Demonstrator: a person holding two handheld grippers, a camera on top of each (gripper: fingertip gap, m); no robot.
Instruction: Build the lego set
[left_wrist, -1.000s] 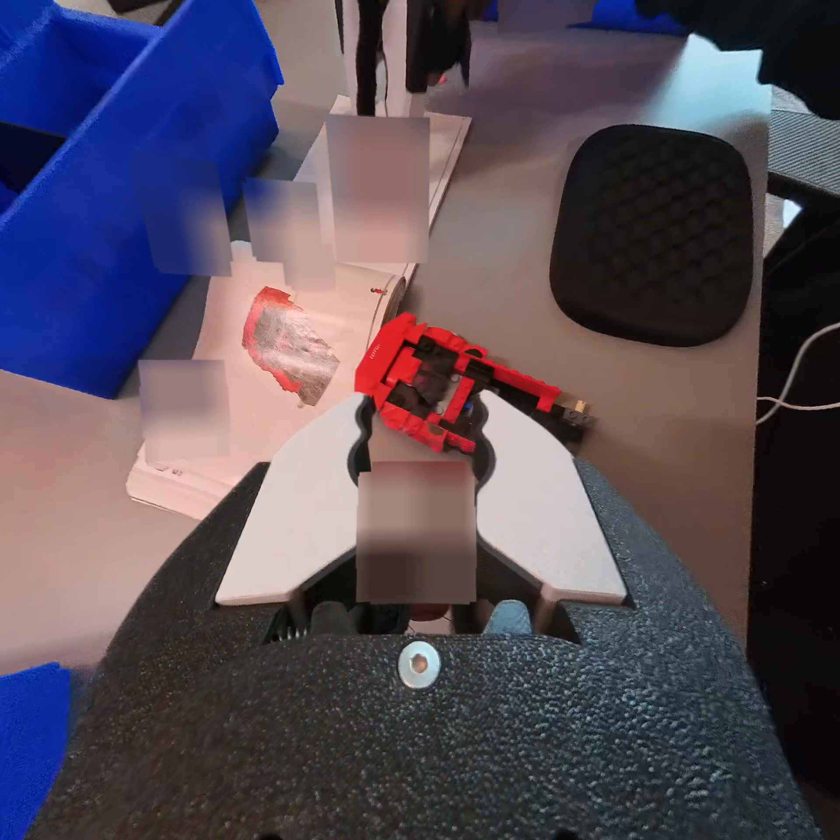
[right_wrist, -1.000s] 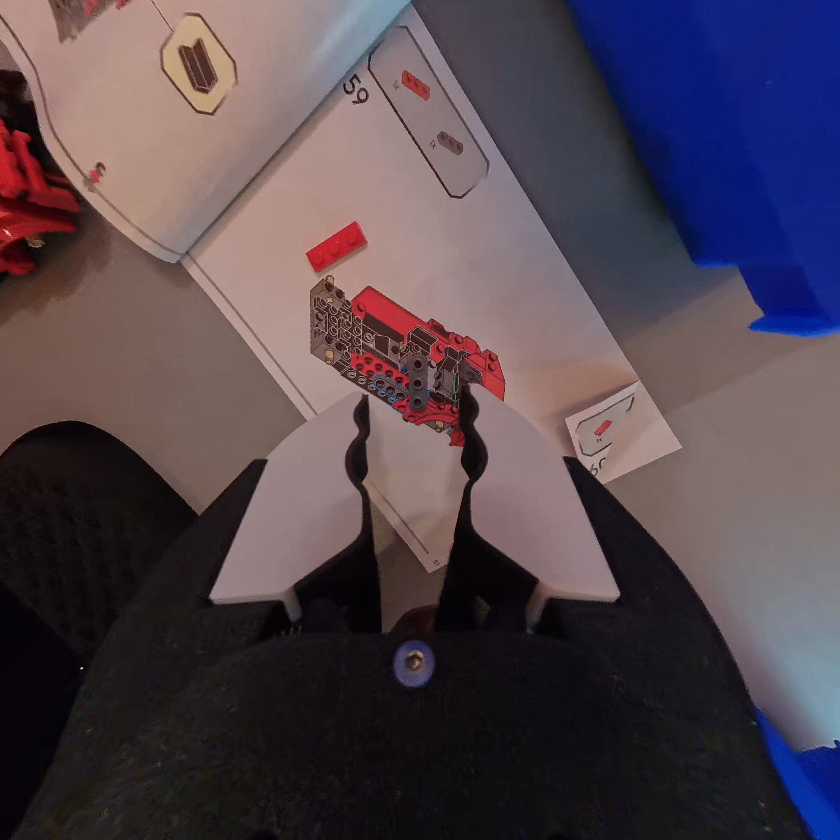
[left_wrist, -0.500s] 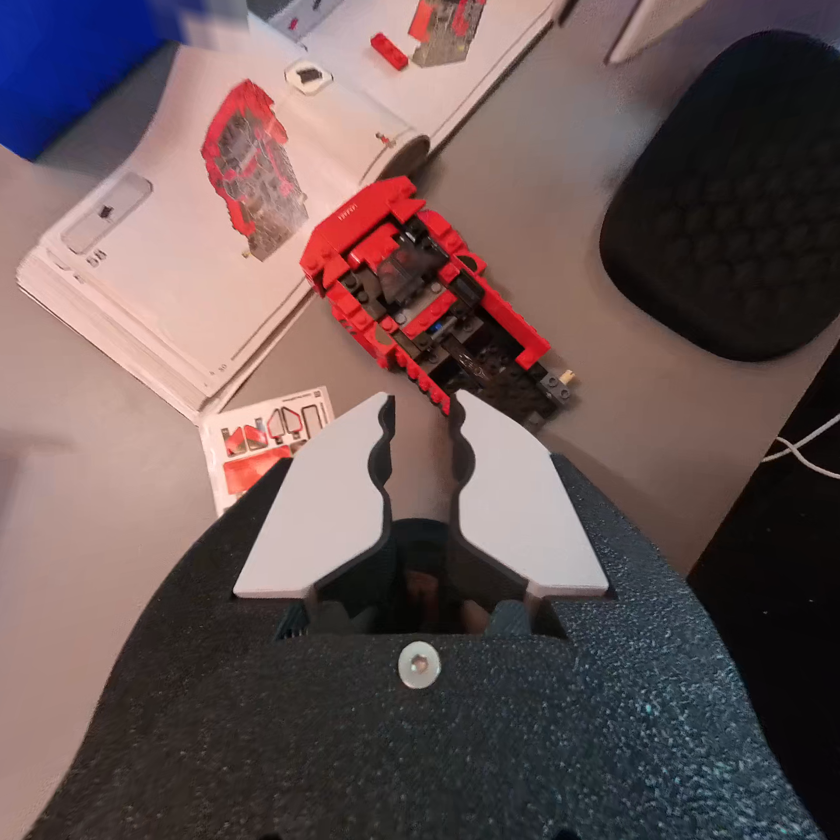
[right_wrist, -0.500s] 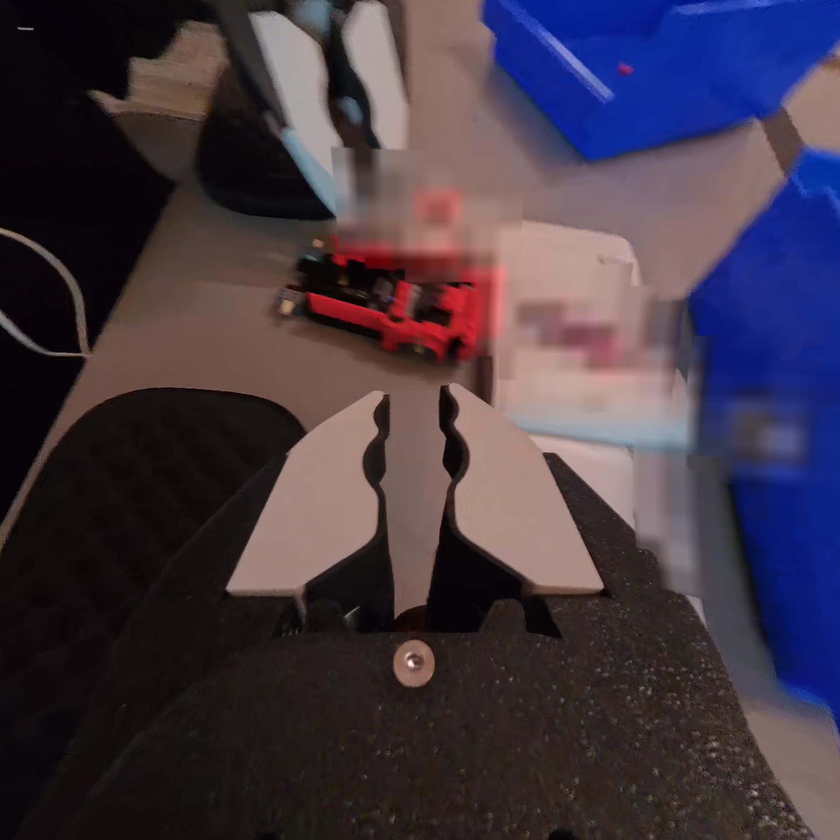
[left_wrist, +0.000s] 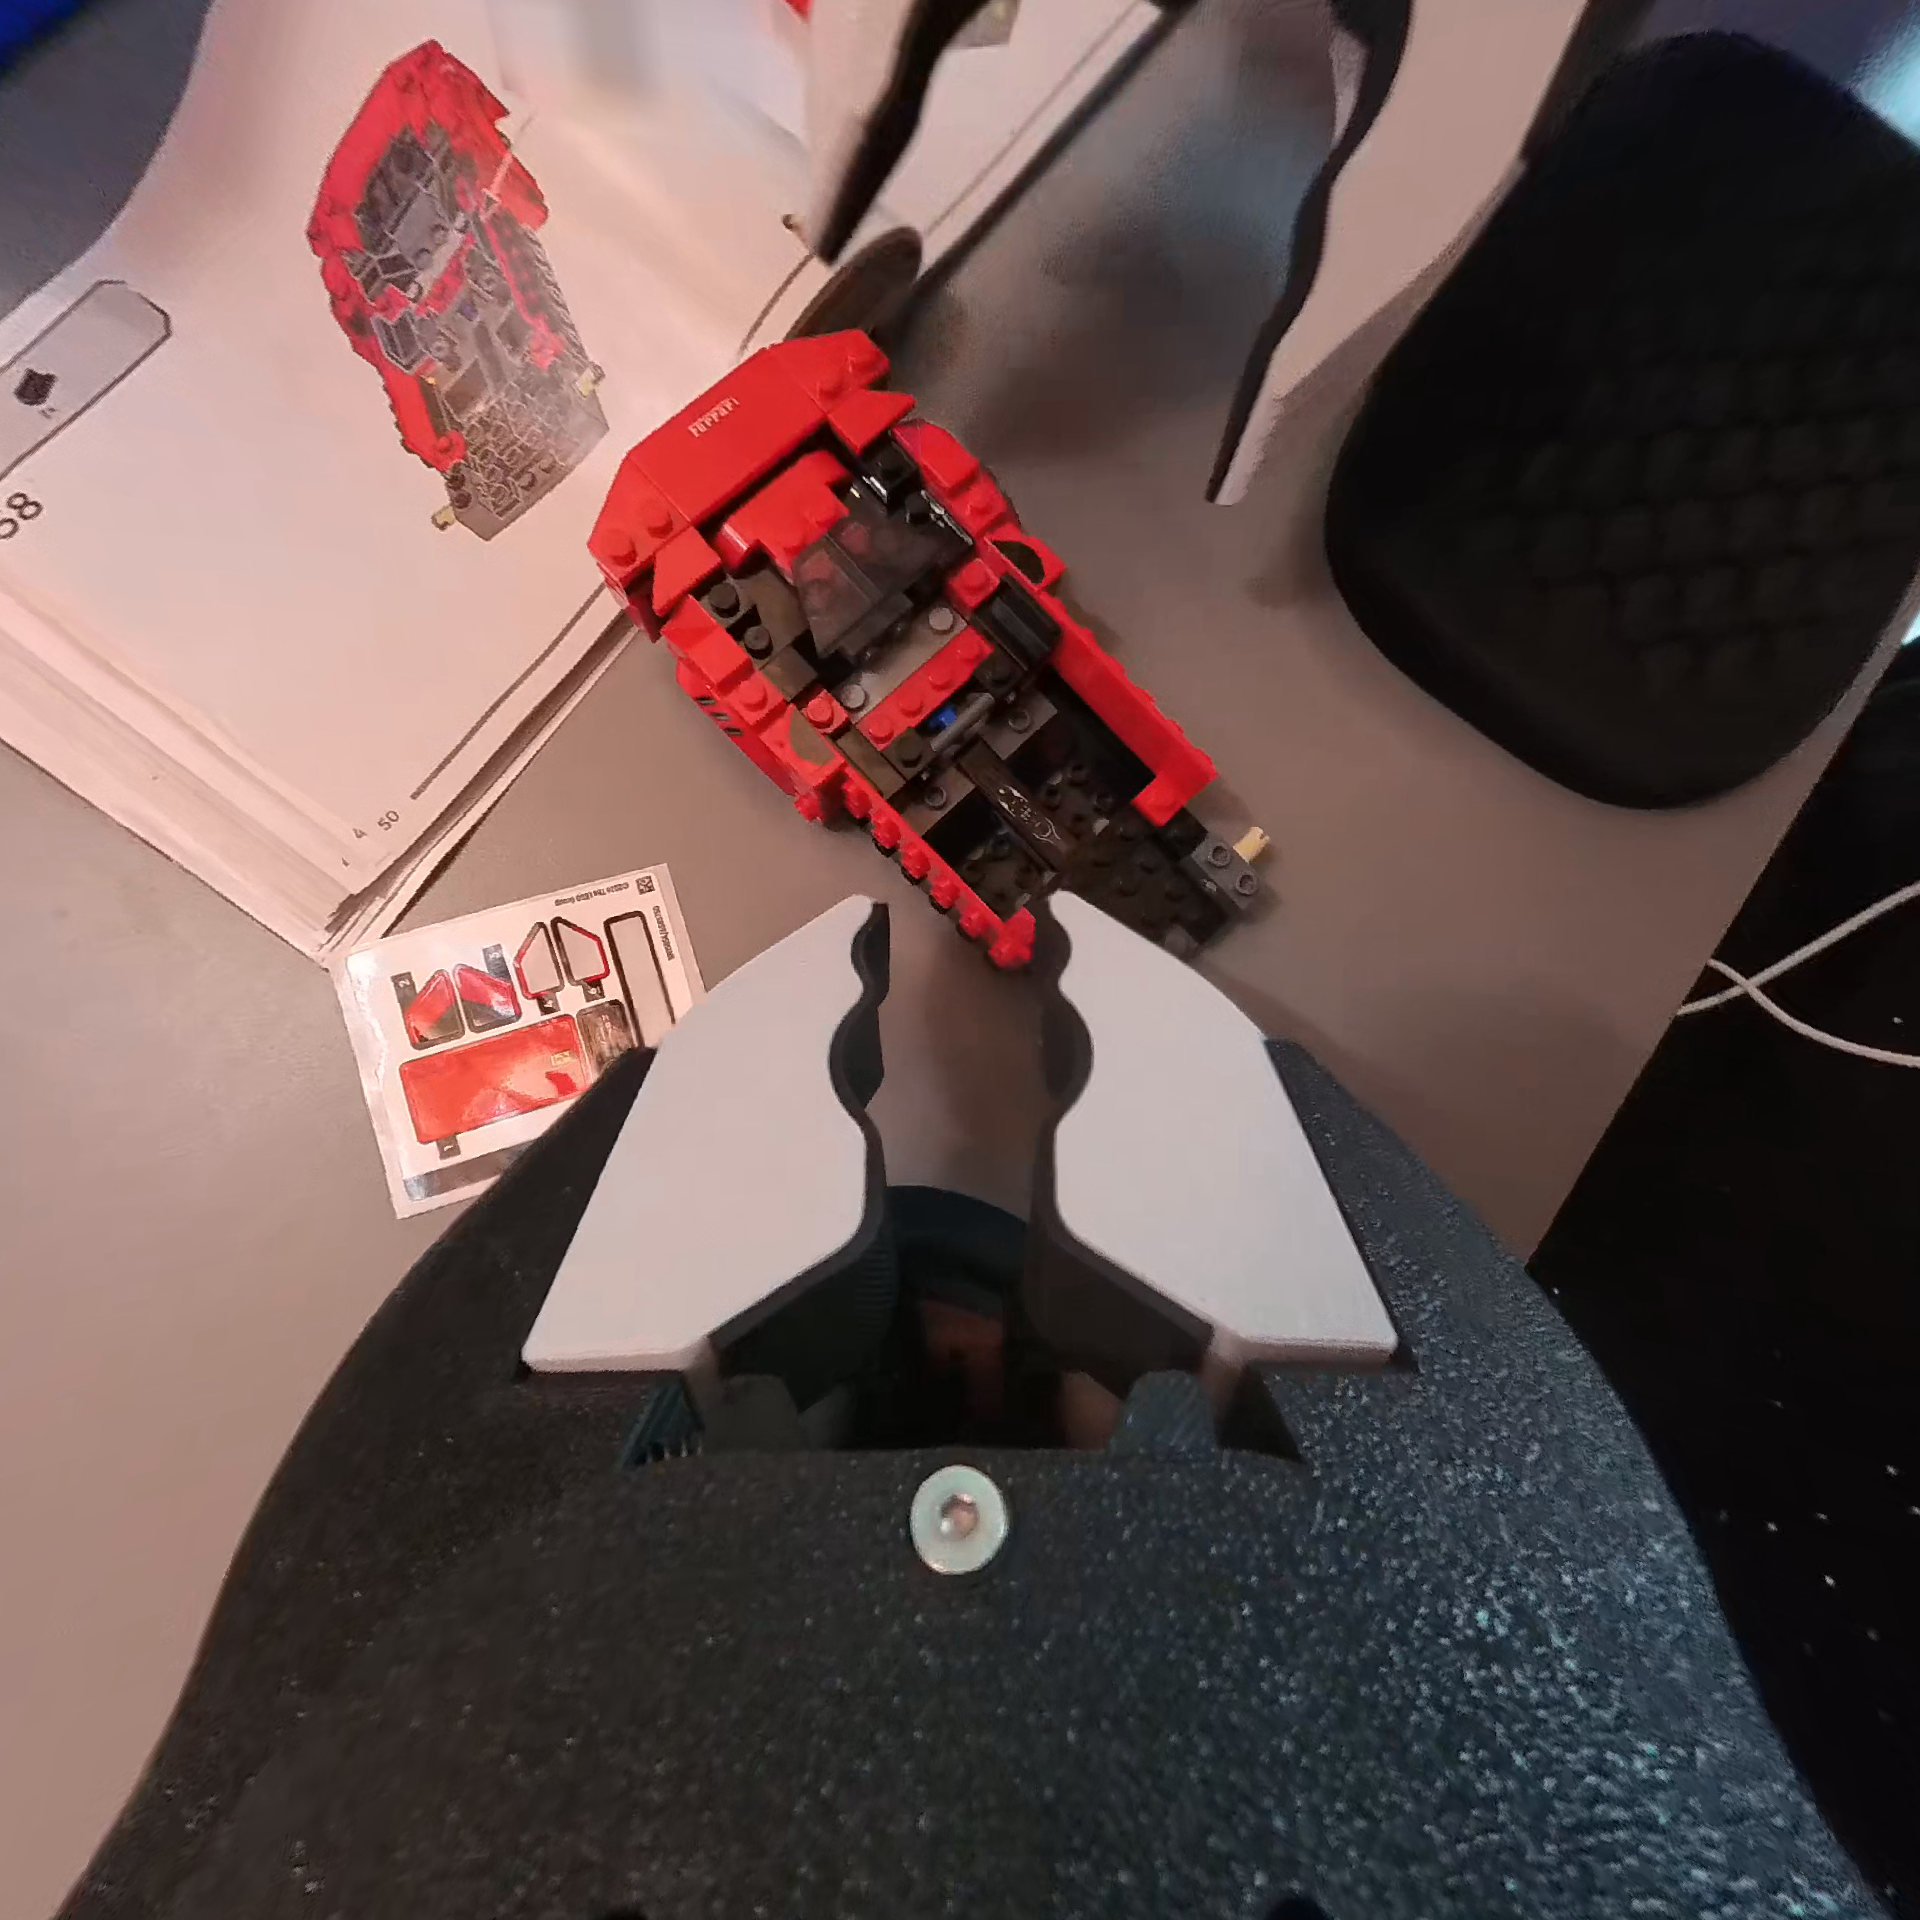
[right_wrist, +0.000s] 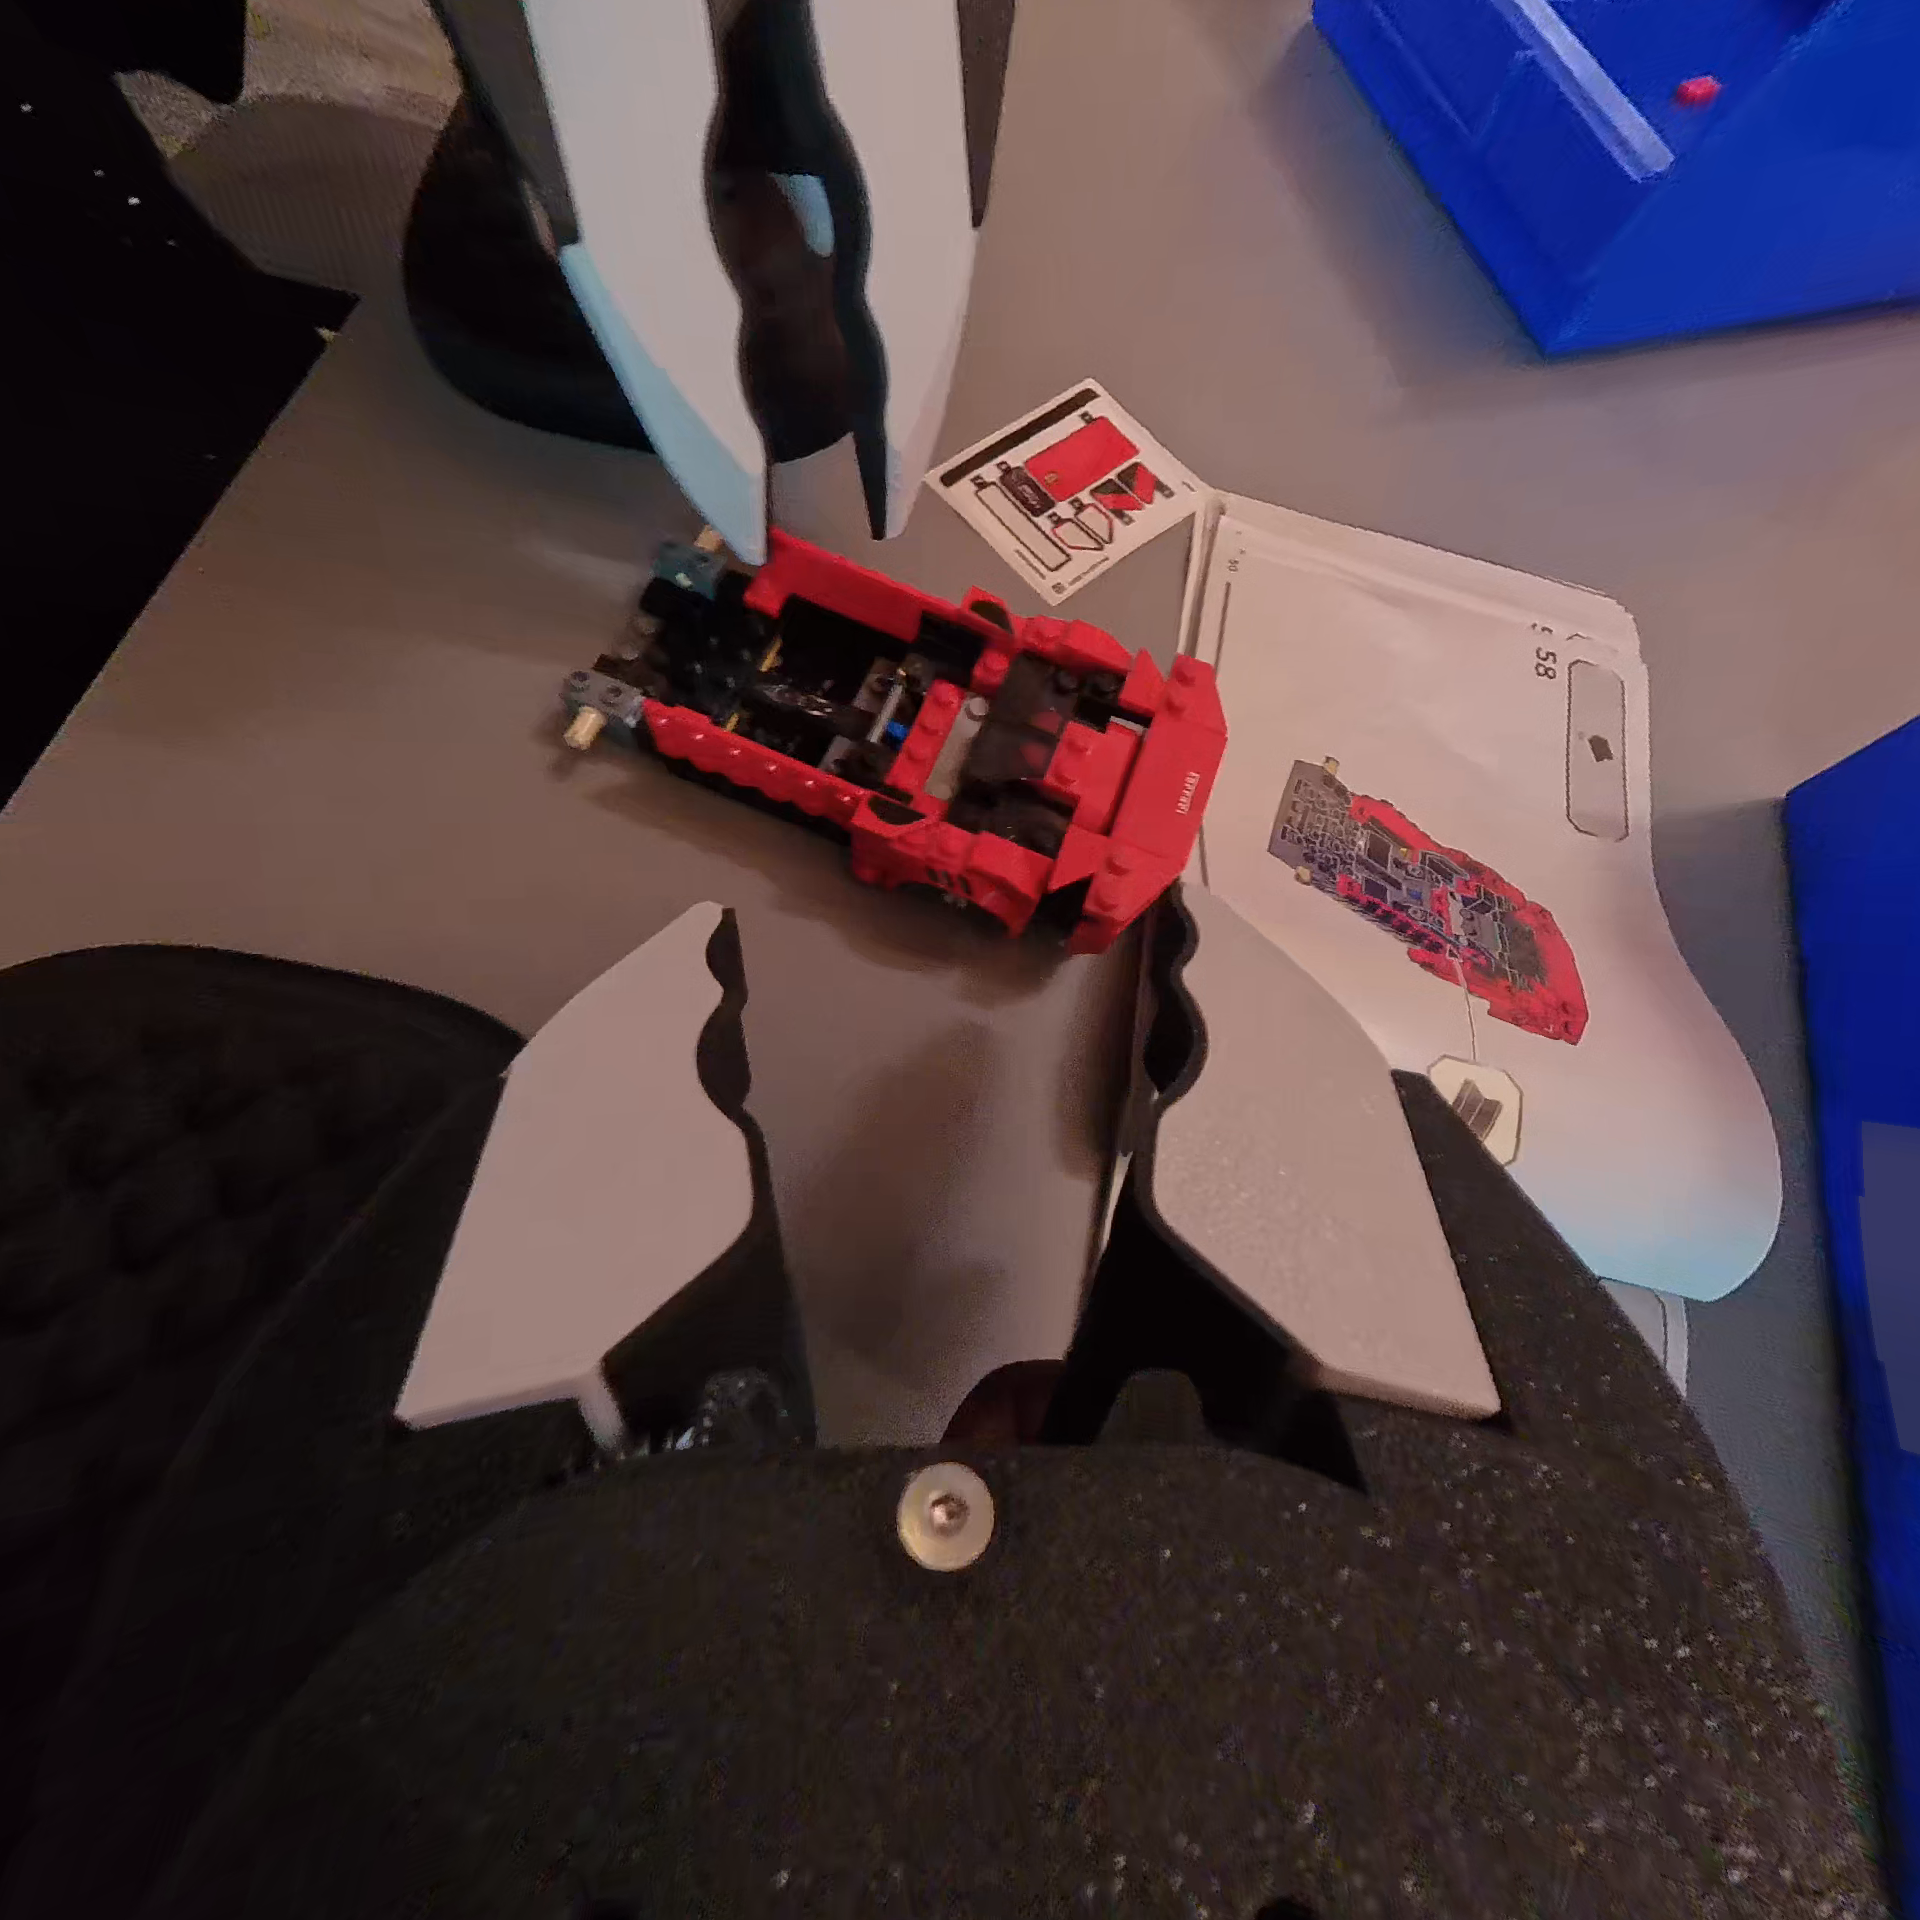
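My left gripper (left_wrist: 966, 930) and right gripper (right_wrist: 945, 914), jaws apart and empty, flank the red car (left_wrist: 883, 665) mid-desk (left_wrist: 208, 1195); the left tip perhaps touches its rear.

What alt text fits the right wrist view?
A half-built red and black toy car lies on a grey table between two open tongs: the right tongs near its front, the left tongs at its rear. An open instruction booklet and sticker sheet lie beside it.

Car (left_wrist: 894, 665) between booklet (left_wrist: 260, 582) and pad (left_wrist: 1642, 436)
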